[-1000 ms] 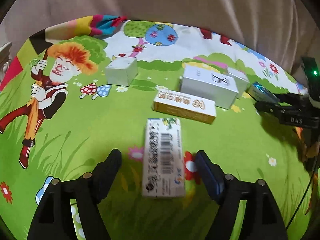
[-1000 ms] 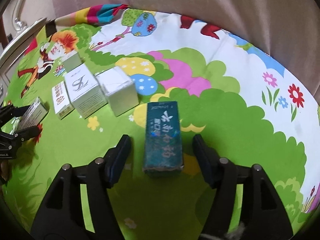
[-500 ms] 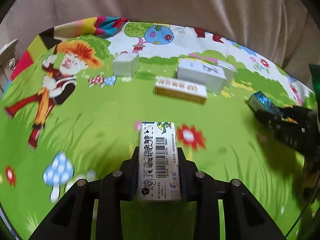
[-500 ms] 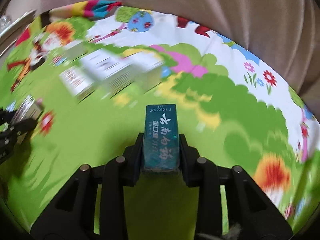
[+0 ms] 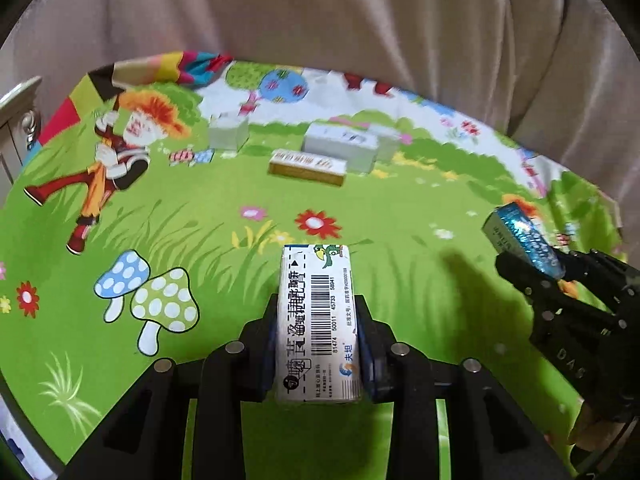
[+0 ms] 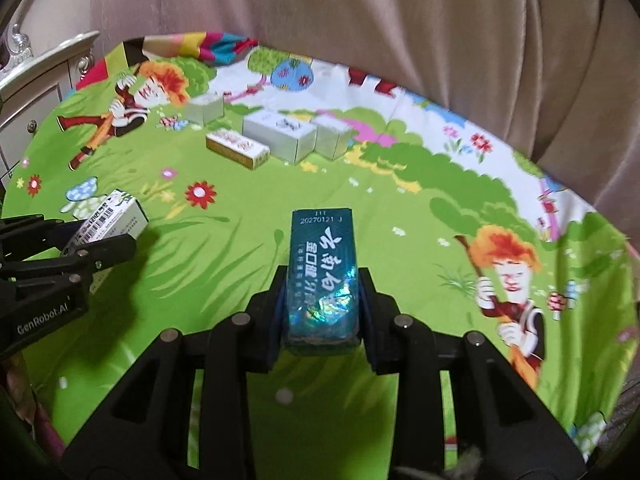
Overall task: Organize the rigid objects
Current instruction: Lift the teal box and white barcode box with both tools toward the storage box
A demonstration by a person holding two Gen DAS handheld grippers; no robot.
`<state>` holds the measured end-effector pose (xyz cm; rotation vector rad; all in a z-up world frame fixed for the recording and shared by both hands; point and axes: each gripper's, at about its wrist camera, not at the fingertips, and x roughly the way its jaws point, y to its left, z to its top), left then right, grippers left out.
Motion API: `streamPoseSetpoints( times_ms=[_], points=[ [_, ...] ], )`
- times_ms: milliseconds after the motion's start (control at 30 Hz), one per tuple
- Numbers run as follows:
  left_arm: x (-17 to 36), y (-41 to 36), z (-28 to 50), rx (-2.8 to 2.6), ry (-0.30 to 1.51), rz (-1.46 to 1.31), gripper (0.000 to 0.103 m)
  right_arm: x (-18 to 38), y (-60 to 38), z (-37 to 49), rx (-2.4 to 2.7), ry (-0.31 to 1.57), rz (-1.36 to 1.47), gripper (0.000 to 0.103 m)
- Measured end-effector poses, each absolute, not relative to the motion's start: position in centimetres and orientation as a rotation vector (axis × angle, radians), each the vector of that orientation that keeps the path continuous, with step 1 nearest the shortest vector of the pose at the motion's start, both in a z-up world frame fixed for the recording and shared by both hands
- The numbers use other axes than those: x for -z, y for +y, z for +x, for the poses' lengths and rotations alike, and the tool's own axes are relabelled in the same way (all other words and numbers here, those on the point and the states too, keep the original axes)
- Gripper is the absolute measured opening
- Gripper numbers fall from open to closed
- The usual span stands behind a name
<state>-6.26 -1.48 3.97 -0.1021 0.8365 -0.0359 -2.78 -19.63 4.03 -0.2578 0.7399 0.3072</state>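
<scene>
A white barcoded box (image 5: 318,322) is clamped lengthwise between the closed pads of the left tongs (image 5: 318,344) and is held above the cartoon-printed cloth (image 5: 200,216) covering the table, toward its near edge. A teal box (image 6: 323,276) is gripped the same way by the right tongs (image 6: 322,312), also clear of the cloth. Near the far edge, a gold box (image 6: 237,148) is seen lying just beside two adjoining white boxes (image 6: 280,136), with a small silver box (image 6: 205,109) set apart to their left.

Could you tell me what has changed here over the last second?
Both grippers closed on boxes lying between open jaws and lifted them: the left gripper holds the white barcode box, the right gripper the teal box. The four boxes on the cloth stayed put.
</scene>
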Motion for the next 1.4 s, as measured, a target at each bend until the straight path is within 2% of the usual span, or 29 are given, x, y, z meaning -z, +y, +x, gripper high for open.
streamPoseSetpoints(
  times_ms=[367, 600, 767, 933, 1400],
  points=[
    [-11.0, -0.7, -13.7, 0.087, 0.645, -0.116, 0.034, -11.3, -19.0, -11.6, -0.238, 0.526, -0.249, 0.036],
    [-19.5, 1.2, -20.8, 0.035, 0.261, -0.114, 0.034, -20.0, -20.0, -19.9, -0.184, 0.128, -0.158, 0.037],
    [-22.2, 1.2, -24.0, 0.033, 0.122, -0.08, 0.034, -23.8, -19.9, -24.5, -0.176, -0.078, -0.115, 0.037],
    [-22.2, 2.0, -24.3, 0.041, 0.136, -0.102, 0.034, -24.6, -19.0, -25.6, -0.209, -0.082, -0.112, 0.037],
    [-20.0, 7.2, -26.2, -0.051, 0.21, -0.169, 0.034, -22.2, -13.2, -26.3, -0.409, 0.015, -0.17, 0.037]
  ],
)
